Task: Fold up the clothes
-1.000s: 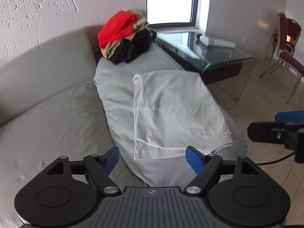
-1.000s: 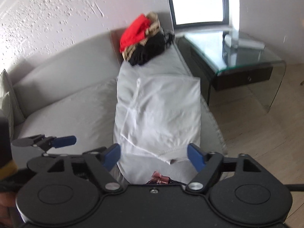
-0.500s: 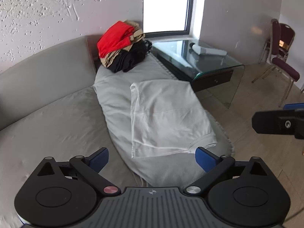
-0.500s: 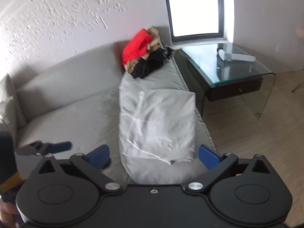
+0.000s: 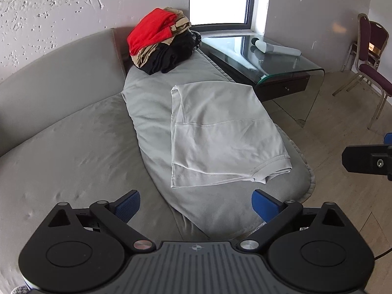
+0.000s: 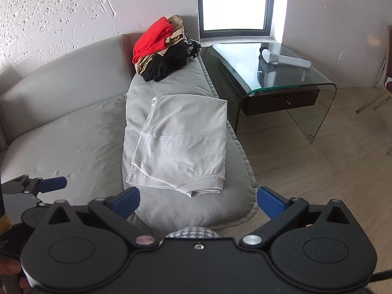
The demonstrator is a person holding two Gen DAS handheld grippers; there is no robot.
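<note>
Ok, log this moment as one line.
left gripper: open, empty | right gripper: open, empty | shirt: folded, flat on cushion | pile: at cushion's far end

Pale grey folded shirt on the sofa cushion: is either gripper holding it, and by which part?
Neither. The pale grey folded shirt lies free; left gripper and right gripper are open.

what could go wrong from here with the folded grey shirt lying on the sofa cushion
1. The shirt lies near the cushion's floor-side edge; a nudge might slide it off.
2. Its sleeve bulges out at the near corner, so the next fold may come out lumpy.
3. Both the left claw and the right claw are open and hold nothing; a shallow pinch could lift only the top layer and undo the fold.
</note>
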